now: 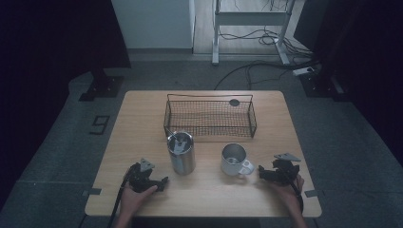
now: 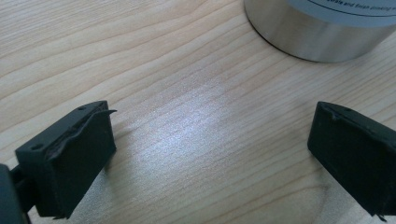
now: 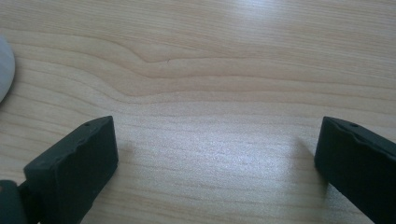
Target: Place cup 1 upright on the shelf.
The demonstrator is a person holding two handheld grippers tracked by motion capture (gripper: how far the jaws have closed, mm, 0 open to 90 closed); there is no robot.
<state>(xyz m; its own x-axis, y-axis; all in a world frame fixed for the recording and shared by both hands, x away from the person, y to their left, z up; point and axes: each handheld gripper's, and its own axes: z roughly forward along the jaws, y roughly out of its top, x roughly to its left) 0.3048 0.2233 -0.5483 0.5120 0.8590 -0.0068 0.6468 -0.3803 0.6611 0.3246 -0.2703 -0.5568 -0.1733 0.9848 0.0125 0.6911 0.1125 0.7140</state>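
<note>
High cam looks fwd/down over whole table point(image 1: 142, 109). Both gripper cams sit very near the wood; left one shares steel can point(image 2: 322, 32) at 1 o'clock w/ high.

Steel canister point(image 1: 181, 153): tall brushed-metal cylinder, upright, open-topped, pale label inside mouth; stands on table near its front-left, just before wire basket, near left gripper; lower wall point(image 2: 322, 32) shows in left gripper view.
White mug point(image 1: 234, 160): upright, empty, handle toward right gripper, well apart from canister.
</note>
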